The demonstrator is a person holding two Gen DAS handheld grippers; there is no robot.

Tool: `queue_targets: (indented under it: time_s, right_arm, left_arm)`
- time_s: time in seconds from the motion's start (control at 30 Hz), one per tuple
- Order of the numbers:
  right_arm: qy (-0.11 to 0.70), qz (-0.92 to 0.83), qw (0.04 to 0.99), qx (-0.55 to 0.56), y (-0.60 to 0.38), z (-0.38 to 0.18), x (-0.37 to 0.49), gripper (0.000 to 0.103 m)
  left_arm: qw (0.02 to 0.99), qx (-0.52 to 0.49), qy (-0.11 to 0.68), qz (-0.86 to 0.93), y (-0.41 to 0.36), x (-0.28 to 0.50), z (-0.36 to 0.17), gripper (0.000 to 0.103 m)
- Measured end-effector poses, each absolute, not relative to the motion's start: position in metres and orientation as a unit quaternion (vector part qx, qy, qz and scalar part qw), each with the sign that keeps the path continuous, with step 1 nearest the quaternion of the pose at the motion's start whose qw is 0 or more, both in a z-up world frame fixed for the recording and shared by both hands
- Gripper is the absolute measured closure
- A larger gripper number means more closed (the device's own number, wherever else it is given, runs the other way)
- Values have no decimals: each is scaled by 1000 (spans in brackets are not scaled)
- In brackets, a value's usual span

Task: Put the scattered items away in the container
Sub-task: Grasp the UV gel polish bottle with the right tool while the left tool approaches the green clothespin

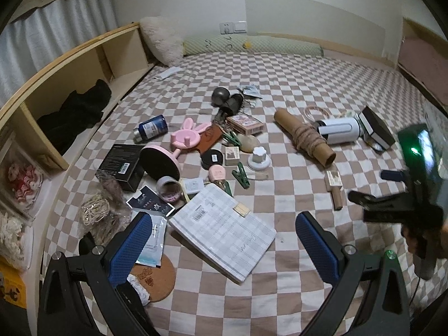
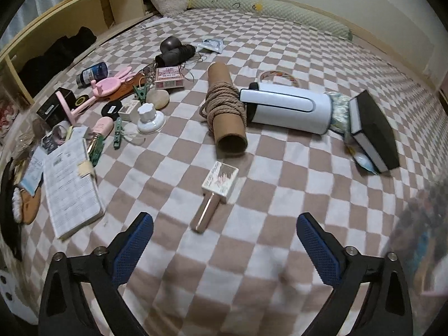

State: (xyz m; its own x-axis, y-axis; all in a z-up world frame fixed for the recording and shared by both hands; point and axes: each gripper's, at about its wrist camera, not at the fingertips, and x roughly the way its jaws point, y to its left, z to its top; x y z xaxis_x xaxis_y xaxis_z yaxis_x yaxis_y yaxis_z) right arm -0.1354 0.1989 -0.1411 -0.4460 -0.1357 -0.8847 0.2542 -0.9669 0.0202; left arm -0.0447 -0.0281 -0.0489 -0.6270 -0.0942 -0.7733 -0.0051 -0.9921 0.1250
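The scattered items lie on a bed with a brown and white checked cover (image 2: 280, 145); no container for them can be made out in either view. Most of them are crowded on the left side: a squared notebook (image 1: 224, 232) with a barcode sticker, a black box (image 1: 123, 165) with a barcode label, a blue can (image 1: 152, 127), a pink rabbit-shaped brush (image 1: 187, 135), a box of playing cards (image 2: 169, 77) and green clothes pegs (image 1: 240, 175). The writing on these labels is too small to read. More to the right a cardboard tube (image 2: 224, 109) wound with rope lies just beside a white cylindrical appliance (image 2: 288, 109), and a dark book (image 2: 372, 128) lies at the end of that appliance. A small white block on a wooden handle (image 2: 215, 193) lies apart, near the right gripper (image 2: 224, 235). The right gripper has its blue pads wide apart and holds nothing. The left gripper (image 1: 224, 235) is also spread apart above the notebook and holds nothing.
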Motion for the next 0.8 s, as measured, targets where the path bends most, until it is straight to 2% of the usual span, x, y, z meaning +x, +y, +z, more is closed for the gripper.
queue_targets:
  time_s: [0.07,0.13,0.33,0.8]
  right_arm:
    - [52,-843,113,523,196,-151,-145,16]
    - [39,-837,113,533,194,-162,-153,19]
    - [25,-828,111,549,187,-182,-169,40]
    - [-2,-845,177,504,201,-205,-170,40]
  left_arm:
    - [25,437,-64,-897,-26,-47,-53,0]
    - [26,442,-68,-894,-25,-49,-57,0]
    - [27,451,-67,-890,-25,-55,-64,0]
    - [31,469,-61,-881,-24,-74,-79,0]
